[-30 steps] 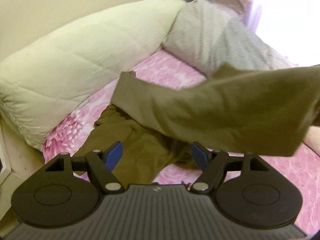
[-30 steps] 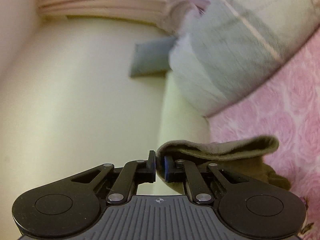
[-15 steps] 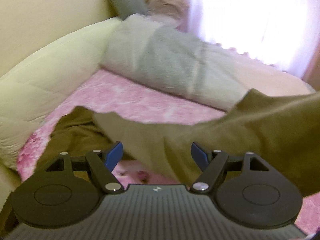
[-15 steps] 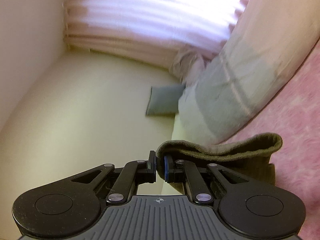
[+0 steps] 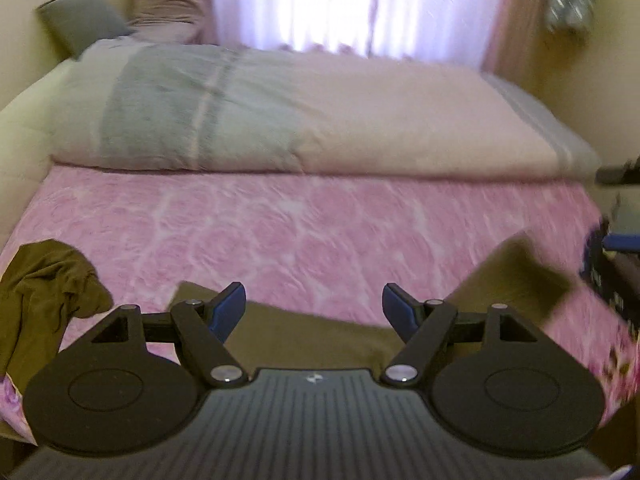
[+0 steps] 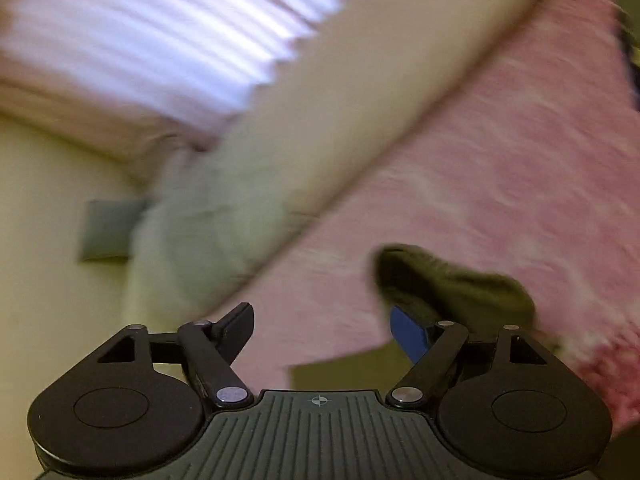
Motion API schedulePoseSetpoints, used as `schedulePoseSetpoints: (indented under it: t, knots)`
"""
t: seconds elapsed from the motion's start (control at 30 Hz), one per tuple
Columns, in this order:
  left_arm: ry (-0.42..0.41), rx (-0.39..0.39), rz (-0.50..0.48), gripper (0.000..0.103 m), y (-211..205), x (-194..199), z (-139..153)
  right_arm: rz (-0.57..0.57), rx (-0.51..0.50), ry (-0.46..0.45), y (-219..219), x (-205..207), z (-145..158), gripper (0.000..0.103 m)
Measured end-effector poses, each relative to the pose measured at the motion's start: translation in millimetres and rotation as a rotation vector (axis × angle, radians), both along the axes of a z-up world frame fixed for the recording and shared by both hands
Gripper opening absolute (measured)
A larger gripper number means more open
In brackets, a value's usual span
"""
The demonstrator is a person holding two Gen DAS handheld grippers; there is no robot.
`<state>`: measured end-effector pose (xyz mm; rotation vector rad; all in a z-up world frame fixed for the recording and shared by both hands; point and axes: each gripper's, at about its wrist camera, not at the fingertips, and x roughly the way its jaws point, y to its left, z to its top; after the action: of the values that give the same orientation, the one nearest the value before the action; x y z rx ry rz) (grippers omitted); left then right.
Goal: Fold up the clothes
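Note:
An olive green garment (image 5: 320,336) lies on the pink bedspread (image 5: 300,220). One end is crumpled at the left, and a blurred corner sticks up at the right. My left gripper (image 5: 312,308) hovers open over the garment's middle strip, with nothing between its blue pads. My right gripper (image 6: 324,328) has its jaws opening. A bunched olive fold (image 6: 452,284) sits just beyond its right fingertip, and no pad presses on it. More olive cloth (image 6: 340,372) shows low between the fingers. The right wrist view is smeared by motion.
A rolled grey and cream duvet (image 5: 280,112) runs along the far side of the bed. A grey pillow (image 5: 80,28) leans in the back left corner under a bright curtained window (image 5: 328,4). A dark blurred thing with blue (image 5: 612,256) is at the right edge.
The right gripper went from shut on the olive fold to open, and the fold came off its pads. Both views swung across the bed toward the window. The raised garment has dropped lower.

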<state>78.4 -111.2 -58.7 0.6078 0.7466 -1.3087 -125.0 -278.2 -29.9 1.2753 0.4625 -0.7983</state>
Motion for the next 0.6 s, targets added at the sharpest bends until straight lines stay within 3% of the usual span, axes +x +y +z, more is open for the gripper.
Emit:
schedulePoseSetpoints:
  t: [0.13, 0.33, 0.5, 0.6]
  knots:
    - [-0.025, 0.097, -0.031, 0.072, 0.6, -13.1, -21.4, -0.063, -0.019, 0.104, 40.4, -62.4, -29.3, 0.078]
    - [-0.055, 0.153, -0.125, 0.073, 13.5, -22.6, -31.3, 0.009, -0.122, 0.354, 114.9, -111.1, -52.6, 0.078]
    - [-0.064, 0.156, -0.193, 0.072, 31.7, -16.4, -29.7, 0.044, -0.09, 0.363, 170.0, -79.3, -71.8, 0.078]
    - [-0.069, 0.159, -0.207, 0.073, 47.8, -4.7, -27.6, 0.09, -0.115, 0.372, 197.1, -52.4, -68.7, 0.078]
